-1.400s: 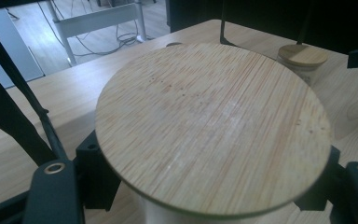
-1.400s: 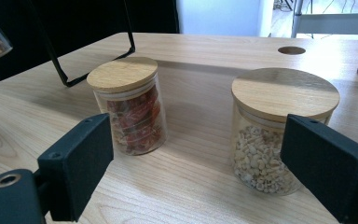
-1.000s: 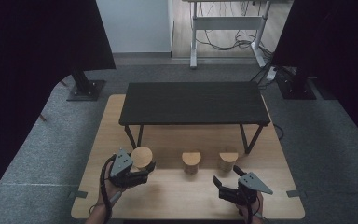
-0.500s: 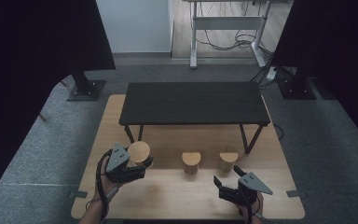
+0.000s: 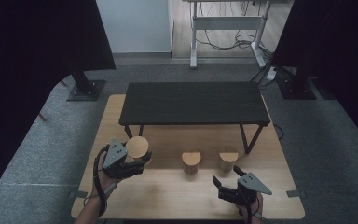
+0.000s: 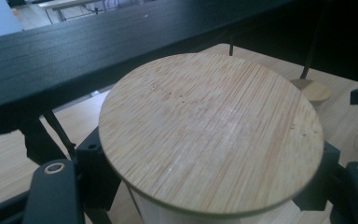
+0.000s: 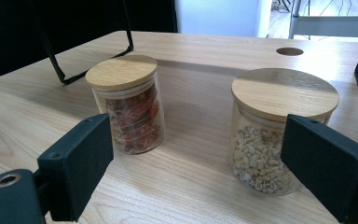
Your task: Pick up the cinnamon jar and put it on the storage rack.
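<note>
My left gripper [image 5: 135, 159] is shut on a glass jar with a round wooden lid [image 5: 136, 146] at the left of the wooden table [image 5: 168, 198]. In the left gripper view that lid [image 6: 209, 135] sits close between the two black jaws. A jar of red pieces [image 7: 127, 108] and a jar of pale nuts [image 7: 279, 135] stand upright in front of my right gripper [image 7: 200, 172], which is open and holds nothing. In the high view these two jars [image 5: 191, 162] [image 5: 227, 160] stand side by side, just beyond the right gripper [image 5: 227, 181].
A low black bench [image 5: 193, 102] on thin metal legs spans the far half of the table, just beyond the jars; its edge [image 6: 74, 51] runs right behind the held jar. Grey carpet surrounds the table. Bare wood lies between the two grippers.
The left gripper has carried its jar a little away from the person, toward the black bench. The right gripper and the other two jars have stayed put.
</note>
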The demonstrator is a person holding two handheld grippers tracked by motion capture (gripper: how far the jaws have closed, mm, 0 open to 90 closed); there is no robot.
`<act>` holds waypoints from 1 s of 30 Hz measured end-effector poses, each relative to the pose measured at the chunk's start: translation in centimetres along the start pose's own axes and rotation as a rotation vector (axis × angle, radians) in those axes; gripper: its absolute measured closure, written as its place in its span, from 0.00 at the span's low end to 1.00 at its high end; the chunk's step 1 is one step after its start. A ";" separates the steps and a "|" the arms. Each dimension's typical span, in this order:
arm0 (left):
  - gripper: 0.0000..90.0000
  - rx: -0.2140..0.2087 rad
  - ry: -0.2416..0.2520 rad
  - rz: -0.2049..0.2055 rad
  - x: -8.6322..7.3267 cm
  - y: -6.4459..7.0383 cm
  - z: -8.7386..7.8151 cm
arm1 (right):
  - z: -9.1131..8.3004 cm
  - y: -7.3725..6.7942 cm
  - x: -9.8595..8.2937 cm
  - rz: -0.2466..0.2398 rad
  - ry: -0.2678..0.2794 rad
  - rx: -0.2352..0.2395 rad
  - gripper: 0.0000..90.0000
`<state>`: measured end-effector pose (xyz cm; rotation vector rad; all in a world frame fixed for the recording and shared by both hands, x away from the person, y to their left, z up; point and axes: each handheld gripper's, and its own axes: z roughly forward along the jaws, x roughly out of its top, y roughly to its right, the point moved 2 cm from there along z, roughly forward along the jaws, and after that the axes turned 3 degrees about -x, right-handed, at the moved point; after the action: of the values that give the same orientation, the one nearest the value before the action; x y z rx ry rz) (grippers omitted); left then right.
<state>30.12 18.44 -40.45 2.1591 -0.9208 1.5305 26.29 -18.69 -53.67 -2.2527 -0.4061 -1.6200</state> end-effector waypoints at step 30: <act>0.28 0.014 0.029 0.039 3.2 0.2 0.5 | 0.0 0.1 0.0 -0.012 0.001 -0.004 0.10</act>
<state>31.00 17.01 -37.69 2.1350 -0.9511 1.5870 26.31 -18.76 -53.71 -2.2568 -0.4167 -1.6294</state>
